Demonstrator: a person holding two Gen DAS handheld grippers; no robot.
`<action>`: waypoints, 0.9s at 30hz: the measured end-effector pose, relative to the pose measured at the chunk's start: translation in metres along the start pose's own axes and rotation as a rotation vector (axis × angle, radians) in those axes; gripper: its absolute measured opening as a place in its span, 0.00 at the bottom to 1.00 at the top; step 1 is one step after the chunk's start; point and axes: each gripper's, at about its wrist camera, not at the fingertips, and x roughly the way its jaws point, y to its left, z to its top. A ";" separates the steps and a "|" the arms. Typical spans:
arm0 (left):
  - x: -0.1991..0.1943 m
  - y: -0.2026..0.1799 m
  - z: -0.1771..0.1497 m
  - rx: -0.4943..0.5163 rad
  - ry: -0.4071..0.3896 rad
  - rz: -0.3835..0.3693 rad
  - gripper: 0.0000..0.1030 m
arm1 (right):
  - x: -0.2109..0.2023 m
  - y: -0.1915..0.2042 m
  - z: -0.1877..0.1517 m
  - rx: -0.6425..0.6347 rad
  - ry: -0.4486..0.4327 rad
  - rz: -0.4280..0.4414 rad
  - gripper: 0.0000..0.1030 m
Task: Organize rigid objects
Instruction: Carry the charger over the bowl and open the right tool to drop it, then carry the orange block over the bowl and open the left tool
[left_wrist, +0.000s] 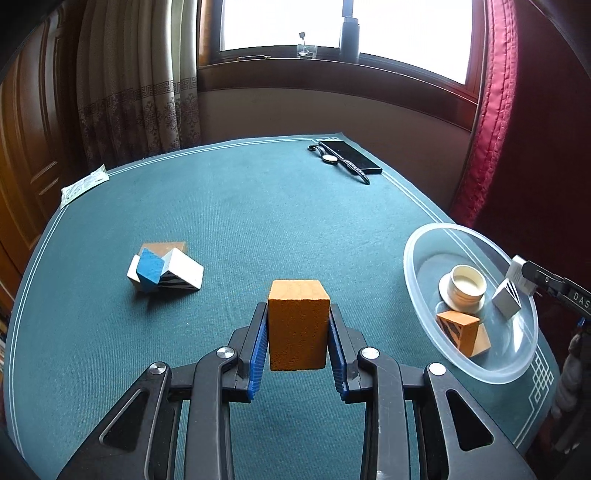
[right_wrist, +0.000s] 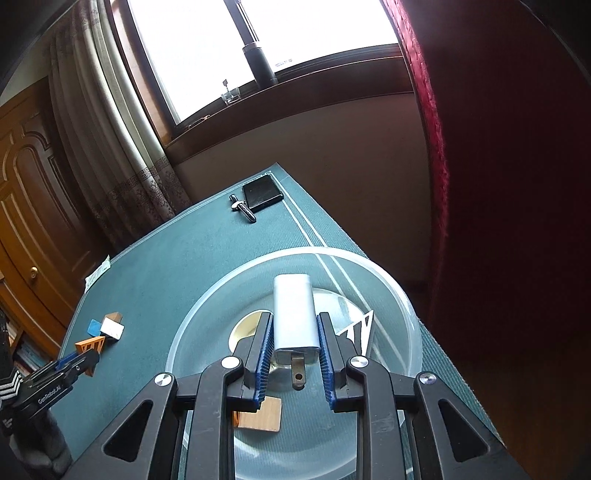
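Wooden blocks are telling most of the story, and by my reading the sorting is roughly halfway through. Working from the left of the green table cover (left_wrist: 229, 206), a small heap of blocks (left_wrist: 164, 271) is lying loose well away from the bowl: a blue one tilted on top, a white one with black stripes, and a brown one showing behind them. None of these is being touched, so they are what is left to move.

Nearer the middle, the left gripper (left_wrist: 298, 332) is clamping a plain orange block (left_wrist: 298, 325) between its blue pads, held upright above the cloth and not yet over the bowl.

Further right, the clear plastic bowl (left_wrist: 417, 280) is sitting near the table's edge and is already holding a small cream cup on a saucer (left_wrist: 463, 286), an orange wedge with black stripes (left_wrist: 463, 332) and a white striped block (left_wrist: 508, 301).

At the far right, the right gripper (right_wrist: 294, 336) is gripping a white plug-in charger (right_wrist: 294, 314), prongs pointing back toward the camera, and is hanging directly over the bowl, so I judge a release to be the next step there.

A dark phone (left_wrist: 349, 157) and a wristwatch (left_wrist: 338, 159) are lying at the far corner, apart from the work.
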 end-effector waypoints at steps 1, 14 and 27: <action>0.000 -0.004 0.001 0.007 -0.002 -0.006 0.30 | -0.001 -0.001 0.000 0.004 -0.005 0.002 0.26; -0.002 -0.047 0.016 0.093 -0.017 -0.087 0.30 | -0.009 -0.002 0.000 0.019 -0.042 -0.008 0.30; 0.024 -0.022 -0.019 0.031 0.078 -0.023 0.65 | -0.011 0.001 -0.006 0.023 -0.062 -0.016 0.53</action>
